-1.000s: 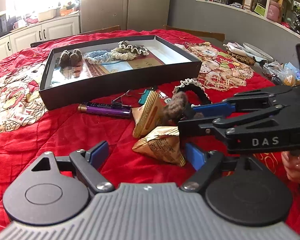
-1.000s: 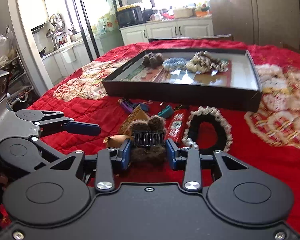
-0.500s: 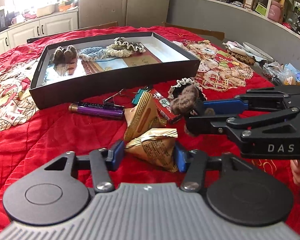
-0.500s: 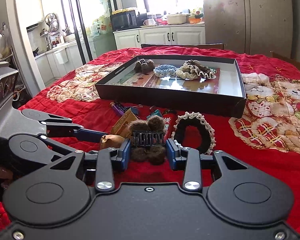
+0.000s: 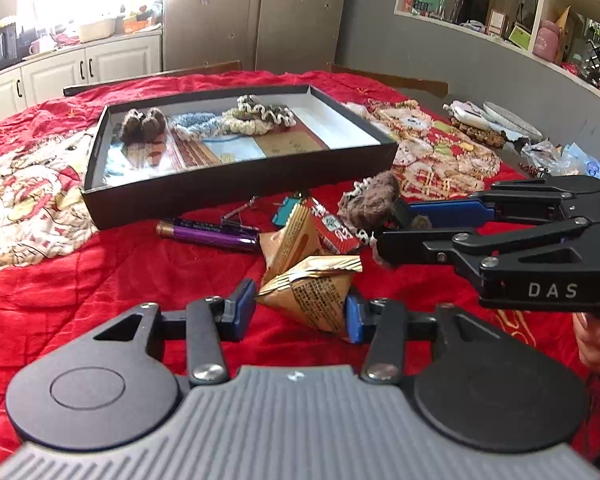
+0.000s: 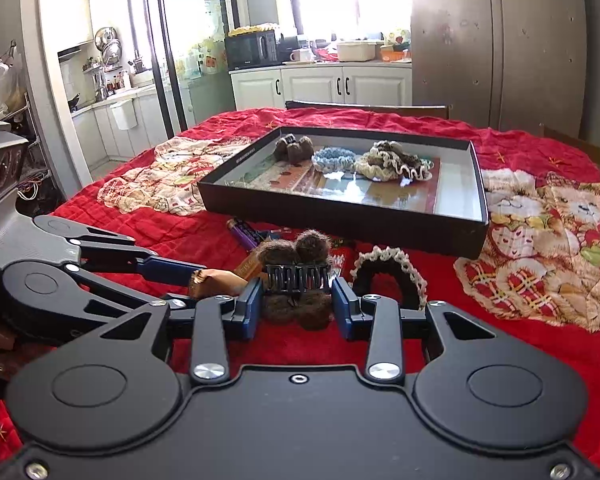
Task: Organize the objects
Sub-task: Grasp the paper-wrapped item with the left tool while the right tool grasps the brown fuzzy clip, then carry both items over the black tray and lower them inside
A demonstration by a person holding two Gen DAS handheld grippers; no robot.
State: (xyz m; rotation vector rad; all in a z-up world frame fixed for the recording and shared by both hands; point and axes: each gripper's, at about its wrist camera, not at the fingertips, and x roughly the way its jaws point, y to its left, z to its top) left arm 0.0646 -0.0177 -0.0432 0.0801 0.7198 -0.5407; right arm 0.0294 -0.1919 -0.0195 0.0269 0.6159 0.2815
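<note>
My left gripper is shut on a gold triangular snack packet just above the red cloth. My right gripper is shut on a brown furry hair claw clip and holds it lifted; it shows at the right of the left wrist view. A black shallow box stands beyond, holding a similar brown furry clip, a blue scrunchie and a cream ruffled scrunchie. The box also shows in the right wrist view.
On the red cloth in front of the box lie a purple tube, a second gold packet, a red packet, a teal item and a black ruffled scrunchie. Clutter sits at the far right.
My left gripper moved forward and closed on the gold packet. My right gripper lifted the furry clip up off the cloth, keeping hold of it.
</note>
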